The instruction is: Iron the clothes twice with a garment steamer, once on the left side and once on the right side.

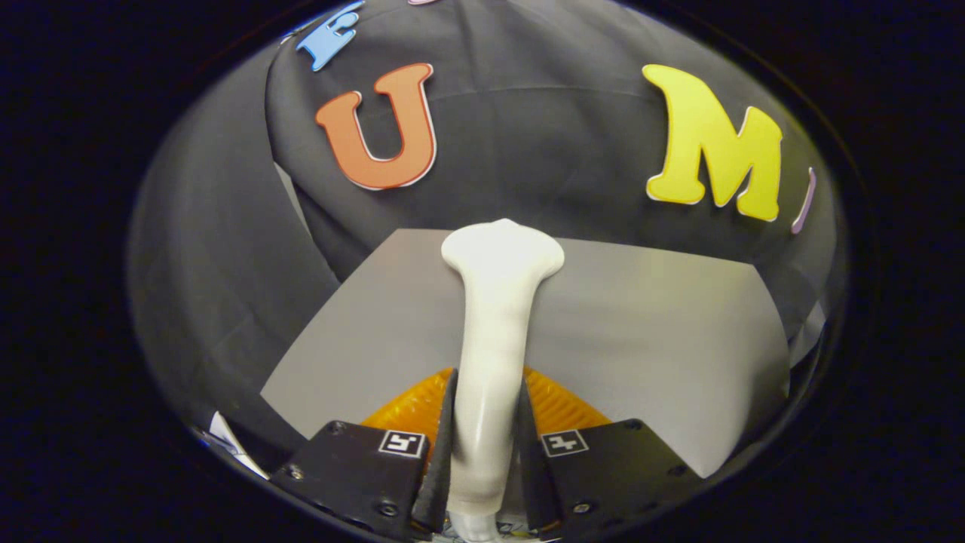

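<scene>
A white garment steamer stands upright between my fingers, its slim handle running up from them to a flared head. My gripper is shut on the handle, with both fingers pressing its sides. The head rises over the far edge of a flat grey table surface and points toward the dark cloth wall beyond. A lighter grey cloth panel hangs to the left of the table; I cannot tell whether it is the garment.
An orange ribbed piece lies low on the grey surface just behind my fingers, on both sides of the handle. A bit of white paper shows at the table's near left corner. The dark cloth wall closes off the back.
</scene>
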Demonstrator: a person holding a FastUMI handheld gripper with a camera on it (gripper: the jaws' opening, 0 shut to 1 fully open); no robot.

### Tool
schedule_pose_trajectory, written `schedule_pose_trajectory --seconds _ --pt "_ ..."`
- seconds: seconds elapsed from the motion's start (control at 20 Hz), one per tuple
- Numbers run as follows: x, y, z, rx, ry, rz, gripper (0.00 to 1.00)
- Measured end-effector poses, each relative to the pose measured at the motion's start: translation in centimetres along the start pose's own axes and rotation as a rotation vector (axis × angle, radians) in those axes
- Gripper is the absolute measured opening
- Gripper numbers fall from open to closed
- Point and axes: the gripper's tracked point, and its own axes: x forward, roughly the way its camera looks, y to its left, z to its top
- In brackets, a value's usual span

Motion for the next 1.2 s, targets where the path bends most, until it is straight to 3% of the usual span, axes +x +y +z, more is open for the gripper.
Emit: schedule_pose_trajectory --seconds 0.2,0.35,0.7,1.2 --pt "-0.7 -0.2 0.9 0.070 -0.009 0.059 0.33" --pt "-3.1 -0.3 2.1 0.035 -0.075 0.096 0.30" --pt "-14.3 -0.9 2.9 0.010 -0.267 0.191 0.30" --pt "-33.7 -10.4 5.4 0.078 -0.615 0.115 0.30"
